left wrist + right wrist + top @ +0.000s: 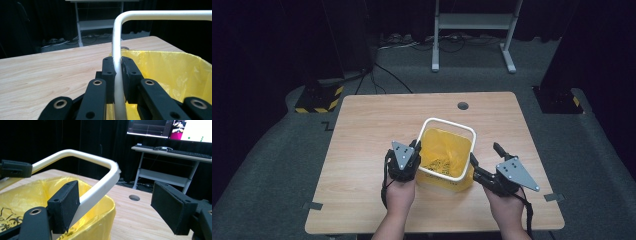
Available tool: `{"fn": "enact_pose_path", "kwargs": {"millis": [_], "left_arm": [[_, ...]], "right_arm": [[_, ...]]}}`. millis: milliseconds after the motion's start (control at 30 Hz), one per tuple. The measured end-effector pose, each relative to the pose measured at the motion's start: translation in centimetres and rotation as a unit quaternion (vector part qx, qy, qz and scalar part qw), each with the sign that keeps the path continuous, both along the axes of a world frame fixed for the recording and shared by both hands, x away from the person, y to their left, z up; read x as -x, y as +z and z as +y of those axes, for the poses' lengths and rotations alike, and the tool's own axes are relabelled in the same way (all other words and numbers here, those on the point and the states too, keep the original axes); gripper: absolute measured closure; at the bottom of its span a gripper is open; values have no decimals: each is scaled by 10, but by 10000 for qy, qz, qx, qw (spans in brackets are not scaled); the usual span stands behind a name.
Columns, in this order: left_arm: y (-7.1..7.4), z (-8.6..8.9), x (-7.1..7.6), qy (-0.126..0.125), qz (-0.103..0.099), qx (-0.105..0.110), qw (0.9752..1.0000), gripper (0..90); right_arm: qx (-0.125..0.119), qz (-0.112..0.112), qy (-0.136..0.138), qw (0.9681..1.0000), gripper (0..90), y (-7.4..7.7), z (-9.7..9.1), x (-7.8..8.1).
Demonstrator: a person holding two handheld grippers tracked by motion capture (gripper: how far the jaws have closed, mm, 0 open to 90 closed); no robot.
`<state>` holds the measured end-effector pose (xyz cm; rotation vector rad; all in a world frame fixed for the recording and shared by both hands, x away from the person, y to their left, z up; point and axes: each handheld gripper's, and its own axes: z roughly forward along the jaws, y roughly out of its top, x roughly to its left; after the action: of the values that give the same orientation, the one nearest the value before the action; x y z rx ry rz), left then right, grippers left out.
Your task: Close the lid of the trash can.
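Left gripper at the bin's 9 o'clock side, jaws pinching the white rim frame of the yellow-bagged bin, mid-desk. Right gripper at 4 o'clock, jaws spread, rim just beside one pad. Right gripper view adds a monitor and keyboard shelf. Wooden desk, grey carpet, dark room.

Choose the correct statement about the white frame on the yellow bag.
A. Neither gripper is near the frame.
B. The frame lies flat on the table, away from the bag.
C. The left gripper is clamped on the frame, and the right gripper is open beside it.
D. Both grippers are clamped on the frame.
C: the left gripper pinches the white frame between its jaws, while the right gripper stands wide open with the frame's rail between its jaws, above the yellow bag.
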<state>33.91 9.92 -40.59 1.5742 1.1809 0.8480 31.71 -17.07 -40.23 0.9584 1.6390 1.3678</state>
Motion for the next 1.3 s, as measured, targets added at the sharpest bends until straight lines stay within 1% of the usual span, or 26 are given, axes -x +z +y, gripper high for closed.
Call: {"fn": "enact_pose_path", "kwargs": {"millis": [200,267,400,567,833,900,1033,1100,1167,1300], "left_arm": [[-2,1,-2,46,92,32,9999,812],[-2,1,-3,48,128,2,9999,812],[-4,0,-6,55,197,32,9998,812],[-5,-1,-8,50,229,20,9997,812],[-8,0,-10,59,291,4,9996,811],[-8,1,-10,56,314,15,9995,811],[-8,5,-11,49,346,120,9993,809],[-8,4,-12,46,387,84,9992,810],[-8,3,-13,25,400,55,9992,810],[-7,0,-12,15,355,-39,9994,810]], "right_arm": [[56,27,-7,10000,231,-2,2,-2],[59,57,-11,10000,231,-3,3,-4],[73,92,-41,9999,237,-6,2,-6],[91,190,-62,9998,239,-13,1,-7],[128,241,-80,9996,245,-16,1,-10],[134,253,-84,9996,247,-16,1,-12],[166,316,-106,9993,250,-17,2,-15],[190,343,-128,9992,253,-18,2,-16],[158,354,-151,9991,257,-18,1,-17],[159,339,-167,9992,259,-18,-1,-16]]}}
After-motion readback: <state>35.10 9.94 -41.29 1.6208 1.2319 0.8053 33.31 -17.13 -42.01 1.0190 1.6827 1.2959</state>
